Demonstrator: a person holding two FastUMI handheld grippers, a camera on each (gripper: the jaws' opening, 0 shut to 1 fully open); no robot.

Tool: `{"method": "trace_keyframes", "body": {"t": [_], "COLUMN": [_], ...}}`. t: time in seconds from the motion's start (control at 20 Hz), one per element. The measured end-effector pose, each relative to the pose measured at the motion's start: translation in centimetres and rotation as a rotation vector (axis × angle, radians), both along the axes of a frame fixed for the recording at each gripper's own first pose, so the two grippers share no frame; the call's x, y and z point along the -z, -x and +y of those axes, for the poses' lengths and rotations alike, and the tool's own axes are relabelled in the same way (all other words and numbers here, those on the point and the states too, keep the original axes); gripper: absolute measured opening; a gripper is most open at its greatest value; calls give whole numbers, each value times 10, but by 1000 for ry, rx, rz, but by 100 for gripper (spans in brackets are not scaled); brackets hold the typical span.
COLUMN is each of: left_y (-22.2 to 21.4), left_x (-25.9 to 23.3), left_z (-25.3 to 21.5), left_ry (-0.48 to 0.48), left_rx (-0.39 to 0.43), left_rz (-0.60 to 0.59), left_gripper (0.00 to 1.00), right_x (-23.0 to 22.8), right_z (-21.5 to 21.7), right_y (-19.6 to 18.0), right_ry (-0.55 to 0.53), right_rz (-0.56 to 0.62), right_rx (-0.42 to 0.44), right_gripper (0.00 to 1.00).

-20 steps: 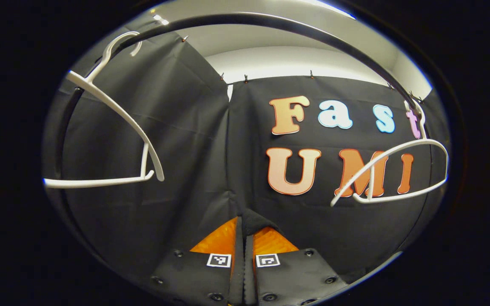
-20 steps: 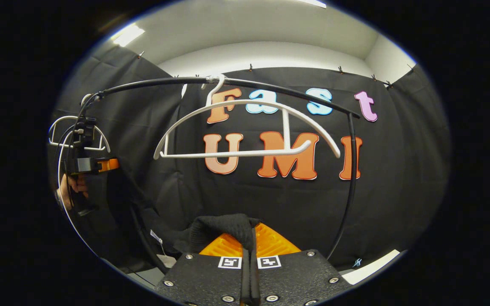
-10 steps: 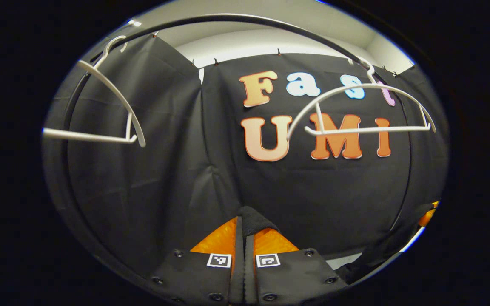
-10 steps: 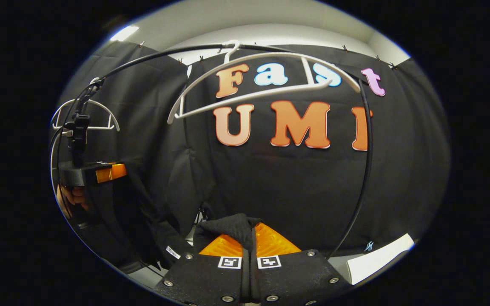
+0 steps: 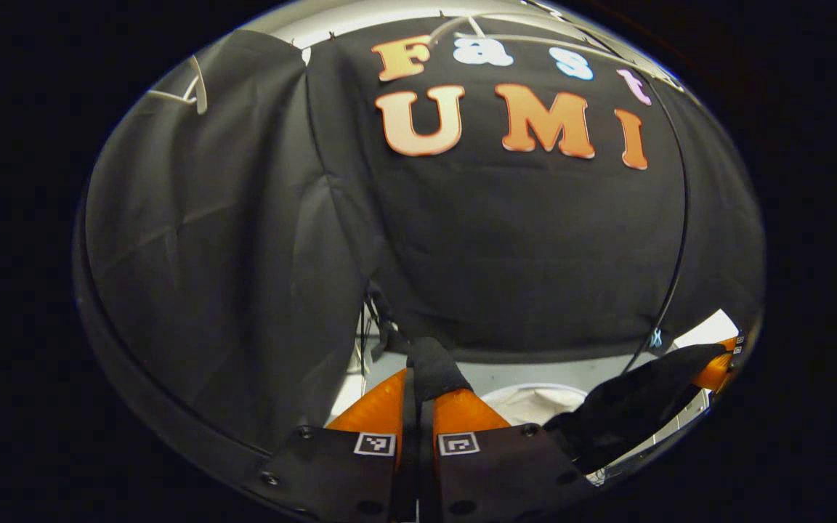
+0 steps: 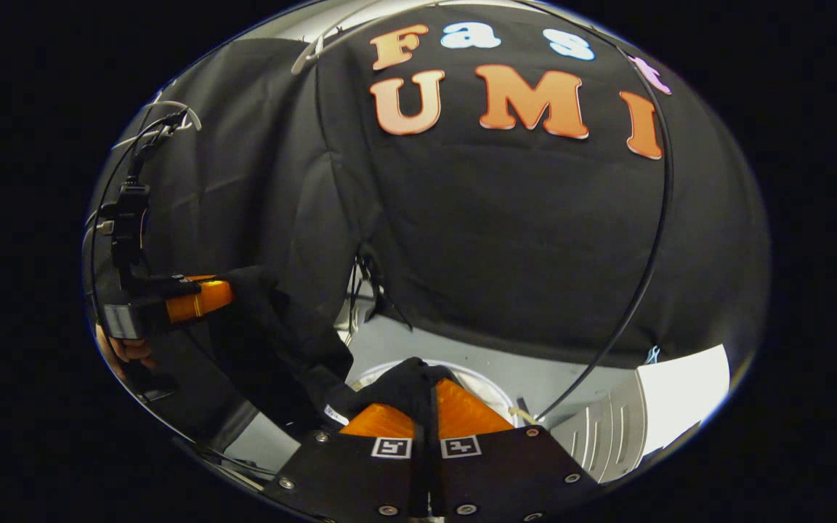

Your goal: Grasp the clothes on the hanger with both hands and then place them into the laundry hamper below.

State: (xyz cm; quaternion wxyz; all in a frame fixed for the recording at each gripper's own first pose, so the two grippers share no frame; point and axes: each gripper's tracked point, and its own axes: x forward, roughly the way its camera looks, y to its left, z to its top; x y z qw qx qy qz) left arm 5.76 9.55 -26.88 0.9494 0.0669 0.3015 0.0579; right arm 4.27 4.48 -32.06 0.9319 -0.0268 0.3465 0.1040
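Pinched tight on black cloth, both pairs of jaws: left gripper (image 5: 418, 396) and right gripper (image 6: 429, 396) each clamping an edge of the dark garment (image 6: 273, 327), which sags between them, off the white hangers (image 6: 171, 116) up on the black rail (image 6: 651, 240). Hovering just above the pale round rim of the laundry hamper (image 6: 487, 385). Best lowered evenly, centred over the opening, slack gathered inside the rim before letting go. Hard to read: the garment's outline against the black wall, the hamper's depth, and most of its rim, cut off behind fingers and cloth.
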Motion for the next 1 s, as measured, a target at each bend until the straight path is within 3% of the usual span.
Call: {"method": "trace_keyframes", "body": {"t": [0.15,0.4,0.55,0.6,0.75,0.85,0.9,0.95,1.0], "left_y": [22,57,69,69,65,63,63,65,64], "left_x": [52,119,122,123,124,126,124,124,124], "left_z": [0,10,9,7,11,13,11,6,1], "left_ry": [25,15,70,74,57,43,53,70,82], "left_rx": [-20,-79,-133,-143,-128,-134,-137,-139,-138], "left_rz": [141,363,447,469,469,464,462,463,461], "left_gripper": [8,8,22,29,70,98,98,99,98], "right_x": [52,88,91,92,96,99,99,99,100], "right_z": [-3,-1,-1,-2,-1,0,1,0,0], "right_y": [20,39,38,40,47,50,53,55,57], "right_ry": [23,-8,-16,-12,-2,10,8,2,-5], "right_rz": [101,209,217,217,231,231,234,240,247], "right_rx": [-4,3,19,16,-5,-7,-4,0,5], "right_gripper": [1,8,12,19,35,50,62,58,69]}}
